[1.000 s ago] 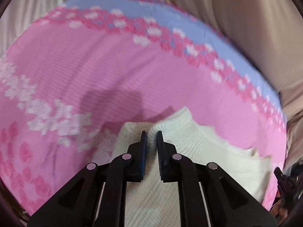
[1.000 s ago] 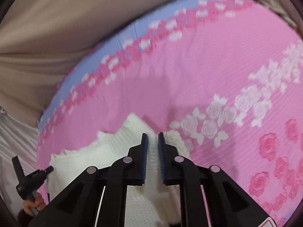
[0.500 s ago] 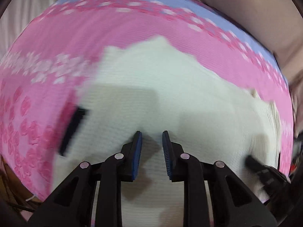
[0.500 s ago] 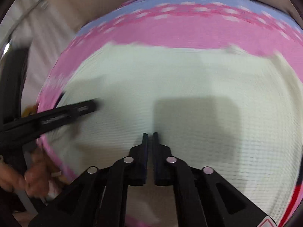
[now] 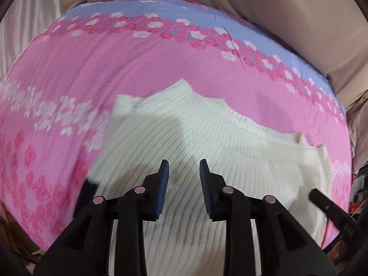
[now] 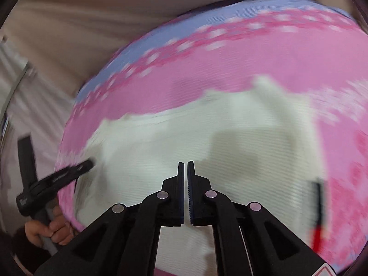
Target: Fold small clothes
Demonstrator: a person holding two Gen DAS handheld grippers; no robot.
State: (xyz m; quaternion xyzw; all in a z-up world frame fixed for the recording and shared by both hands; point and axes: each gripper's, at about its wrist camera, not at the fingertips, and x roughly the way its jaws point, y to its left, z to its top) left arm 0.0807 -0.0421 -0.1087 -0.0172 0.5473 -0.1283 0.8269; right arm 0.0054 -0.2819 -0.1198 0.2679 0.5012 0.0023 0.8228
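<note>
Left tongs (image 5: 181,174) wider now over white garment (image 5: 230,142).

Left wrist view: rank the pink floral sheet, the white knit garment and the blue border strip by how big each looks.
1. pink floral sheet
2. white knit garment
3. blue border strip

Fisheye distortion and nearness enlarge the garment.

Black gripper (image 5: 184,172), blue pads (image 5: 163,184), apparently ribbed.
</note>
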